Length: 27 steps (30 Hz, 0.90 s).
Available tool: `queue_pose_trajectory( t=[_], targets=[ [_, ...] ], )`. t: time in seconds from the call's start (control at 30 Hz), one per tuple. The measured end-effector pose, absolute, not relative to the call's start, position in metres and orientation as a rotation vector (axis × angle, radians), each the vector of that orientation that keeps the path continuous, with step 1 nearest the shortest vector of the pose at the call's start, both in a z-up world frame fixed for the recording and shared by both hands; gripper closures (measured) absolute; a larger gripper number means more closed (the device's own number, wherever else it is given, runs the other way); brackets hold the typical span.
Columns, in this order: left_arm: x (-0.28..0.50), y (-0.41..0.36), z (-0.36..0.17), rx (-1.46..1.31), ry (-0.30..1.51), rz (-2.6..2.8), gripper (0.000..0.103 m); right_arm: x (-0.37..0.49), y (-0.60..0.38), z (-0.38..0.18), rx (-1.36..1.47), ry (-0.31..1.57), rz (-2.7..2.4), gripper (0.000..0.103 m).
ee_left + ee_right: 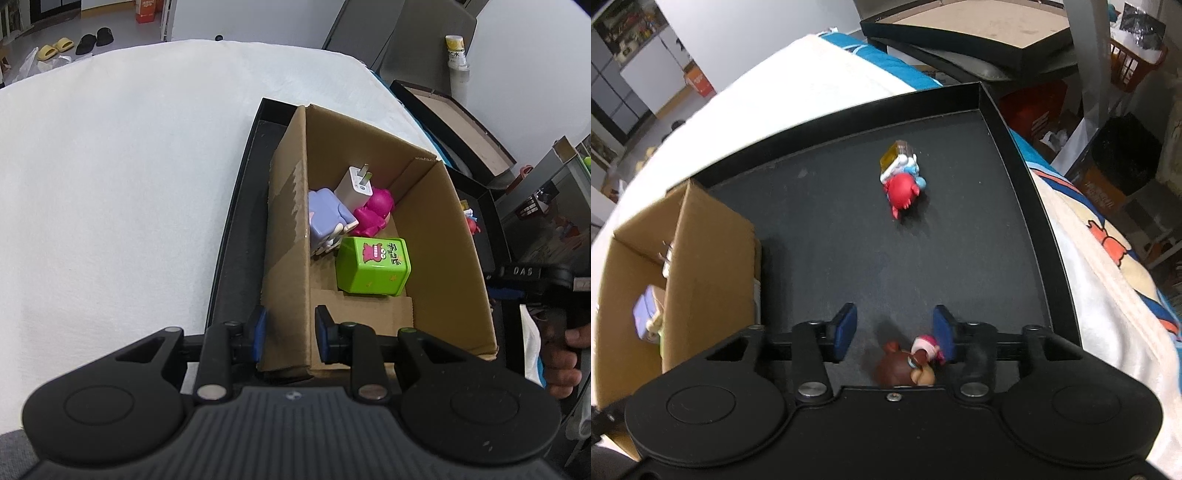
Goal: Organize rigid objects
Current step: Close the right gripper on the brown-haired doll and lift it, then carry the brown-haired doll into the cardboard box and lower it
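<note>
Toys part sorted into the cardboard box [436,236]
Left gripper [288,334] straddles the box's wall, jaws not closed; right gripper [892,332] released over the brown figure [905,363], red figure [903,192] beyond, outside the box

Even, bright indoor lighting; white cloth [110,184] near overexposure. Soft, short shadows beneath red toy [903,192] on black tray [1015,155]. Strong fisheye bending toward edges. Motion blur across right wrist view; left wrist view sharp.
</note>
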<state>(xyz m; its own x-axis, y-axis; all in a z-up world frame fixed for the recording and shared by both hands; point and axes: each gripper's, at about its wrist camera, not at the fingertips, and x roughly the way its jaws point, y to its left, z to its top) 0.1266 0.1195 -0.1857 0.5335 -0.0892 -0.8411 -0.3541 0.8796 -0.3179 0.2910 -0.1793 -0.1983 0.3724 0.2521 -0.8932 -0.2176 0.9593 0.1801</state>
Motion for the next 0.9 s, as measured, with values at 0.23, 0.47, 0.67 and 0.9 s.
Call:
queue_pose_trajectory(
  t=[0.23, 0.47, 0.67, 0.9],
  targets=[
    [0.124, 0.124, -0.186, -0.525, 0.987, 0.151, 0.078, 0.279, -0.173, -0.201, -0.043, 1.174, 0.284, 0.03],
    [0.124, 0.128, -0.187, -0.546, 0.976, 0.141, 0.078, 0.267, -0.17, -0.21, -0.117, 1.217, 0.266, 0.068],
    [0.122, 0.129, -0.187, -0.549, 0.97, 0.132, 0.078, 0.257, -0.162, -0.204, -0.15, 1.205, 0.302, 0.068],
    [0.12, 0.131, -0.187, -0.564, 0.963, 0.123, 0.078, 0.251, -0.157, -0.184, -0.151, 1.169, 0.317, 0.068]
  ],
)
